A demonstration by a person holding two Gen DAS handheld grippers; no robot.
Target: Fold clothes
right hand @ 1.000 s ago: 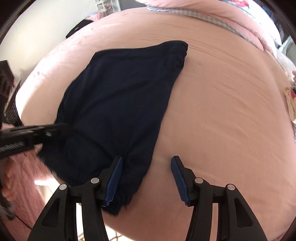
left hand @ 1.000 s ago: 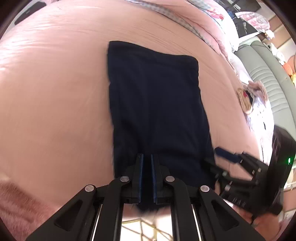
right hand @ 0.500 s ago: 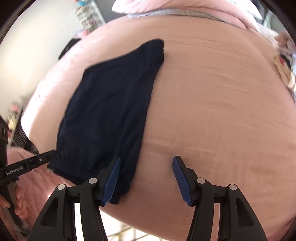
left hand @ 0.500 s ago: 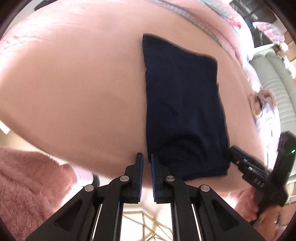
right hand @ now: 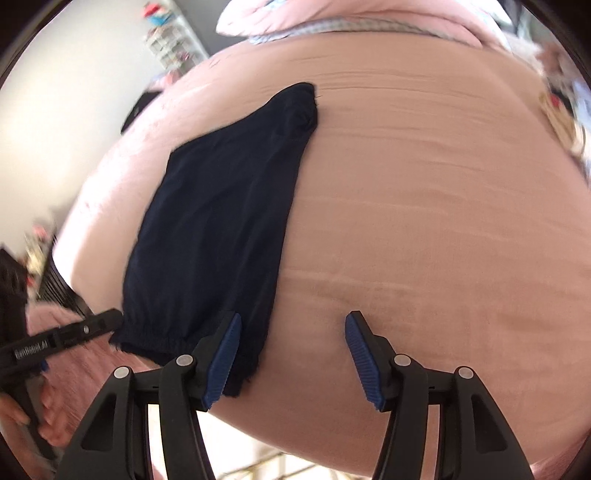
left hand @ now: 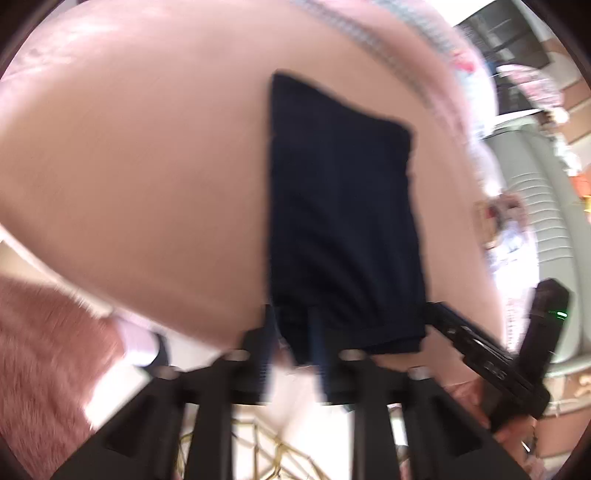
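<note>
A dark navy garment (left hand: 343, 221) lies folded lengthwise on the pink bed (left hand: 147, 166), its near elastic hem at the bed's front edge. In the blurred left wrist view my left gripper (left hand: 291, 354) stands at the hem's near left corner, its fingers a little apart with cloth between them. My right gripper (right hand: 291, 354) is open, its left finger (right hand: 221, 358) over the garment's (right hand: 221, 229) near right corner, its right finger over bare sheet. Each gripper shows in the other's view: the right one (left hand: 480, 354) and the left one (right hand: 62, 339).
Pillows and a quilt (right hand: 369, 22) lie at the bed's far end. A grey-green sofa (left hand: 546, 206) stands to the right, with a small stuffed toy (left hand: 495, 218) at the bed's right edge. A pink fluffy sleeve (left hand: 48, 350) is at lower left.
Both grippers pulled back towards the bed's front edge. The left gripper swung right to the hem's corner and its fingers parted a little. The right gripper stayed open.
</note>
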